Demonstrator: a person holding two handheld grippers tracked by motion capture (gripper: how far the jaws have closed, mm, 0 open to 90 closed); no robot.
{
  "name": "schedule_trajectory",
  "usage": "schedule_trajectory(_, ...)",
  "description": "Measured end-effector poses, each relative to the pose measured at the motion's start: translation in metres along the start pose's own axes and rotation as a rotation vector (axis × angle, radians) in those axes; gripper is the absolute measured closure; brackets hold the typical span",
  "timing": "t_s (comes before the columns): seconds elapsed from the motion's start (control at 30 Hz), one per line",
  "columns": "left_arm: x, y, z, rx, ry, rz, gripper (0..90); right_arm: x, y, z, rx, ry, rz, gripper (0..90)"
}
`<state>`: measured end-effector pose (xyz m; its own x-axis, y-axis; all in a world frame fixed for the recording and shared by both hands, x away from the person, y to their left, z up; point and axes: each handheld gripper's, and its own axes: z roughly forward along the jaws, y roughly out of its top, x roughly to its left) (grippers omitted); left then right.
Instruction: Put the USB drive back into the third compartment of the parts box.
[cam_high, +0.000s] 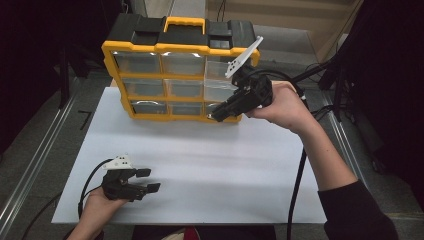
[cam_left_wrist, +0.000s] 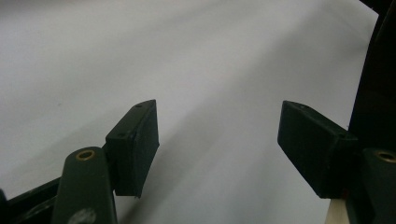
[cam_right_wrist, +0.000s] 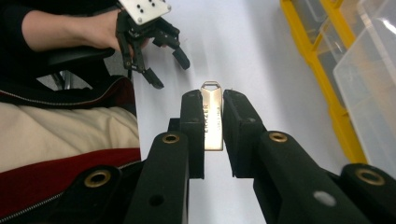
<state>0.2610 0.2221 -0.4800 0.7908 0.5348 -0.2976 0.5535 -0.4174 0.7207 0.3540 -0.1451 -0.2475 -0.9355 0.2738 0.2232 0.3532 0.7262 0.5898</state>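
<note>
- High view: a white board covers the bench, and grey floor with metal rails runs along both sides; the room behind is dark. At the far edge of the board stands a yellow and black organizer case with clear drawers. The right gripper is held in the air in front of the lower right corner of the case, so that part of the drawers is hidden behind it. What it holds is too small to make out here. The left gripper lies low at the near left of the board, with its jaws wide apart and nothing between them.
- Left gripper view: the two black jaws stand wide over the plain white board. A dark shape cuts off the right edge and I cannot tell what it is.
- Right gripper view: the right gripper is clamped narrow on a flat metal USB stick, which stands between the pads with its loop end pointing out. The printing on it is blurred. Beyond it the left gripper rests on the board, and the person's dark sleeve and red and cream clothing are cut off at the left. The yellow case with one clear drawer is partly out of the frame at the right.
</note>
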Motion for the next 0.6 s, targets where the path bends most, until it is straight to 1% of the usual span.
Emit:
schedule_trajectory(0.07, 0.000, 0.000, 0.000, 0.001, -0.002, 0.000, 30.7, 0.000, 0.001, -0.002, 0.001, 0.003, 0.008, 76.7)
schedule_trajectory(0.13, 0.000, 0.000, 0.000, -0.001, -0.002, 0.000, 30.7, -0.002, 0.004, -0.007, 0.002, -0.004, 0.006, 76.7)
schedule_trajectory(0.17, 0.000, 0.000, 0.001, -0.002, -0.002, -0.001, 30.7, -0.002, 0.004, -0.007, 0.002, -0.004, 0.006, 76.7)
schedule_trajectory(0.2, 0.000, 0.000, 0.000, -0.001, -0.003, -0.001, 30.6, -0.003, 0.005, -0.009, 0.004, -0.010, 0.013, 76.7)
schedule_trajectory(0.27, 0.000, 0.000, 0.000, 0.000, -0.003, 0.000, 30.6, -0.006, 0.009, -0.017, -0.006, -0.016, 0.007, 76.6)
schedule_trajectory(0.3, 0.000, 0.000, 0.000, 0.000, -0.003, 0.000, 30.7, -0.006, 0.009, -0.017, -0.006, -0.016, 0.007, 76.6)
schedule_trajectory(0.33, 0.000, 0.000, 0.000, 0.000, -0.005, 0.000, 30.7, -0.008, 0.011, -0.022, -0.010, -0.022, 0.009, 76.6)
schedule_trajectory(0.4, 0.000, 0.000, 0.000, 0.000, -0.006, 0.001, 30.7, -0.012, 0.013, -0.028, -0.020, -0.020, 0.002, 76.7)
schedule_trajectory(0.43, 0.000, 0.000, 0.000, 0.000, -0.007, 0.002, 30.6, -0.012, 0.014, -0.030, -0.020, -0.024, 0.013, 76.7)
schedule_trajectory(0.5, 0.000, 0.000, 0.000, 0.000, -0.006, 0.003, 30.7, -0.014, 0.016, -0.033, -0.027, -0.024, 0.012, 76.7)
schedule_trajectory(0.53, 0.000, 0.000, 0.000, 0.000, -0.006, 0.002, 30.6, -0.016, 0.019, -0.039, -0.034, -0.038, 0.015, 76.7)
schedule_trajectory(0.57, 0.000, 0.000, 0.000, 0.000, -0.006, 0.002, 30.6, -0.016, 0.019, -0.039, -0.034, -0.038, 0.015, 76.7)
schedule_trajectory(0.6, 0.000, 0.000, 0.000, 0.001, -0.005, 0.002, 30.6, -0.020, 0.021, -0.043, -0.037, -0.052, 0.022, 76.7)
